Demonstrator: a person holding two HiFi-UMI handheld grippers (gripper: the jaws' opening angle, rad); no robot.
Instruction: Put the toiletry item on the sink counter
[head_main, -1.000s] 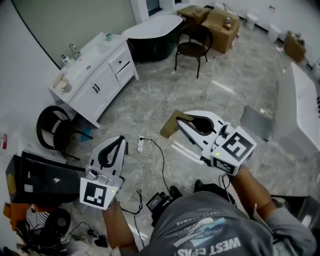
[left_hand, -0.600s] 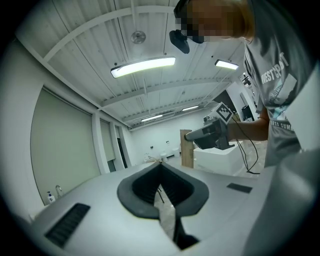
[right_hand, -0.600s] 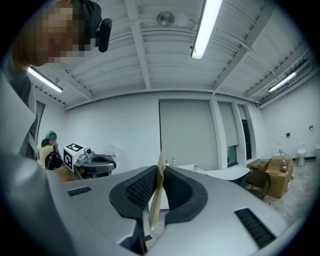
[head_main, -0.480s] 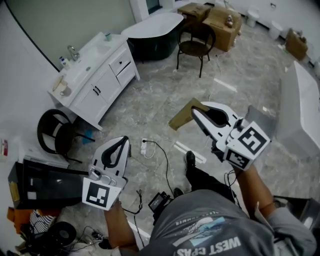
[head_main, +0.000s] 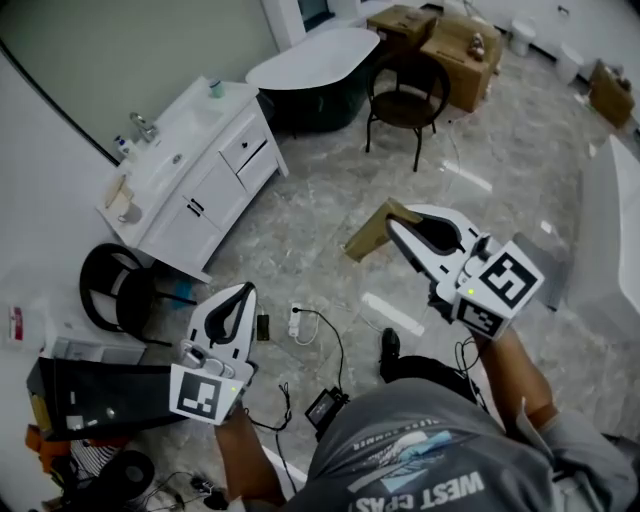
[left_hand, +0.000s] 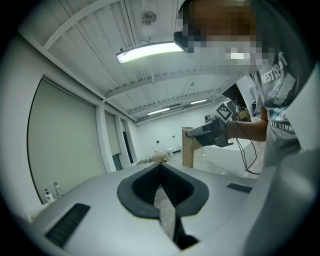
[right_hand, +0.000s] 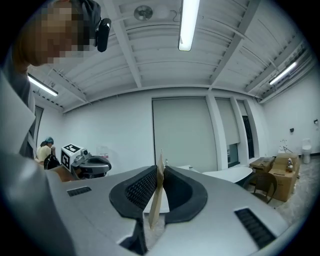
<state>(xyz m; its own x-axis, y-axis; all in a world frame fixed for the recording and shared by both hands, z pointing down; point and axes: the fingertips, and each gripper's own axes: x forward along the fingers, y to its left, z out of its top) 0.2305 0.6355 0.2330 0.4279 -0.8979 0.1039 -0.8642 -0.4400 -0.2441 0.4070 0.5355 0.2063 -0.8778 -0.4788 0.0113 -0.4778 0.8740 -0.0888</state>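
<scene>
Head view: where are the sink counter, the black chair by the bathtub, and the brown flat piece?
sink counter (head_main: 195, 120), head view, on its white top.
black chair (head_main: 405, 105), head view, on its seat.
brown flat piece (head_main: 368, 238), head view, on its free lower-left end.

Head view, looking steeply down.

- Left gripper (head_main: 243, 292): low left, over the marble floor (head_main: 320, 200). Jaw tips meet; nothing seen between them.
- Right gripper (head_main: 393, 222): right of centre, higher in frame. A brown box (head_main: 368, 240) is clamped at its tips and juts out to the left over the floor.
- Vanity (head_main: 215, 190): white, upper left, well apart from both grippers. On its top are a faucet (head_main: 143, 127) by the basin and a teal cup (head_main: 215, 89) at the far end.
- Tub (head_main: 310, 58): dark body, white rim, just beyond the vanity.
- Chair (head_main: 405, 95): dark, right of the tub, with cartons (head_main: 445, 40) behind it.
- Power strip (head_main: 299, 322): on the floor between the grippers, black cable trailing from it.
</scene>
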